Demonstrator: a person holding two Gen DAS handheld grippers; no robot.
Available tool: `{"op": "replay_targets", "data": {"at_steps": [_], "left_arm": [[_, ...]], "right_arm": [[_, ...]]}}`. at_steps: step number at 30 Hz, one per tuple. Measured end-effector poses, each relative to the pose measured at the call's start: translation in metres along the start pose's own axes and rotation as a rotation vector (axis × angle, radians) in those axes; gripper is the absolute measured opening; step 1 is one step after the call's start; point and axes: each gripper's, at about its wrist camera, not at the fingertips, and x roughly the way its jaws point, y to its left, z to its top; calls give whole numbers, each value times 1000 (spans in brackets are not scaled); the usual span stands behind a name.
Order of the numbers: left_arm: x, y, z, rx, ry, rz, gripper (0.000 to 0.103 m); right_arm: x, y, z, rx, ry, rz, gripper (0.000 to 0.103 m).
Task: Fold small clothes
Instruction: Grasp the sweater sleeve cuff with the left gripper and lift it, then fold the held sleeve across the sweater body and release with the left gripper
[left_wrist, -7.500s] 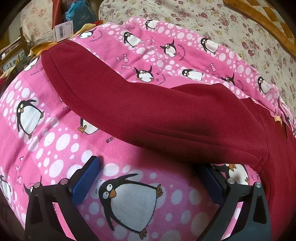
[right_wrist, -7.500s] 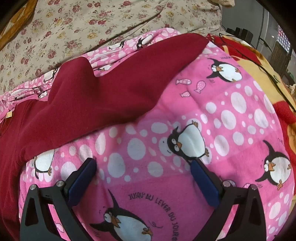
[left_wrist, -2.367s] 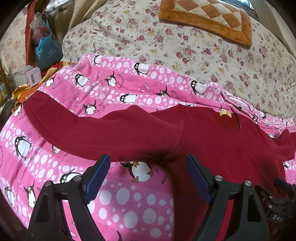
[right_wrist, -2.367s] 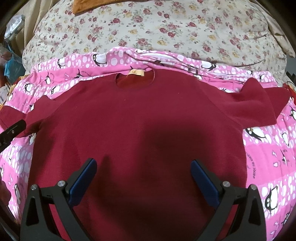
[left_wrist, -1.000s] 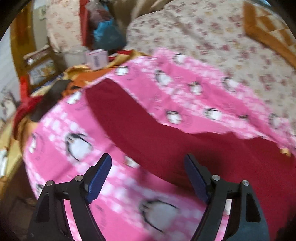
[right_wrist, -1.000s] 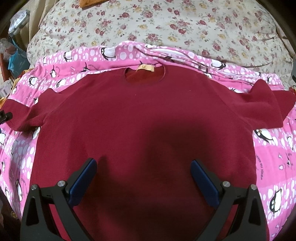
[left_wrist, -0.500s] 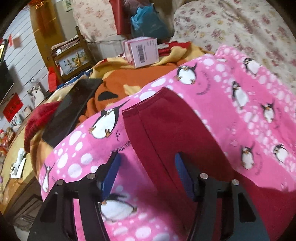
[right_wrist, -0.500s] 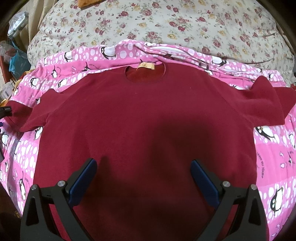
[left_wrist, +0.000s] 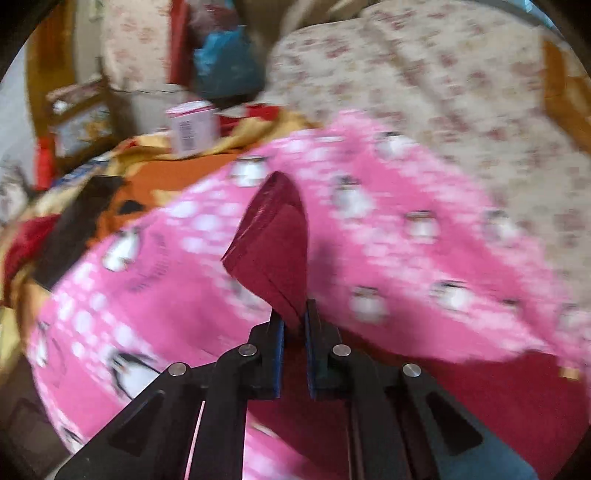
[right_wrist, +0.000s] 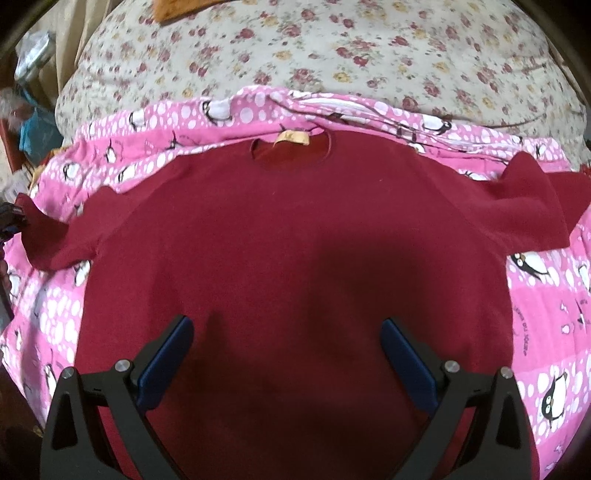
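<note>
A dark red long-sleeved top (right_wrist: 295, 240) lies flat, neck away from me, on a pink penguin blanket (right_wrist: 546, 306). My left gripper (left_wrist: 294, 325) is shut on the end of the top's left sleeve (left_wrist: 275, 240), which stands up bunched between the pads, lifted off the blanket. In the right wrist view that sleeve (right_wrist: 44, 236) runs to the left edge, where a dark bit of the left gripper (right_wrist: 9, 221) shows. My right gripper (right_wrist: 286, 354) hangs open over the lower middle of the top, nothing between its fingers. The right sleeve (right_wrist: 535, 206) lies folded at the right.
A floral quilt (right_wrist: 332, 48) covers the bed beyond the blanket. At the left of the bed are an orange and yellow blanket (left_wrist: 177, 173), a pink-white box (left_wrist: 192, 125), a blue bag (left_wrist: 221, 66) and a dark flat object (left_wrist: 74, 229).
My left gripper closed on the cuff end of the left sleeve and lifted it, so the sleeve now stands bunched. The right gripper and the top's body stayed put.
</note>
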Motion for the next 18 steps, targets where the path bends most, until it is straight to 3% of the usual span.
{"op": "replay_targets", "data": {"at_steps": [5,10,15,18], "left_arm": [[-50,-66,-16,50,16,-231,0],[-99,-154,-46,158,56,-447,0],[-127,-238,-88,317,90,-551,0],[-125,-269,-108,352,120,-589,0]], "right_arm": [[-11,-14,2,18,-21,-8,103],[-22,-39,5,51,-43,-23,103],[-32,-68,7,86,-55,-38,103],[-38,-85,5,98,-61,-51,103]]}}
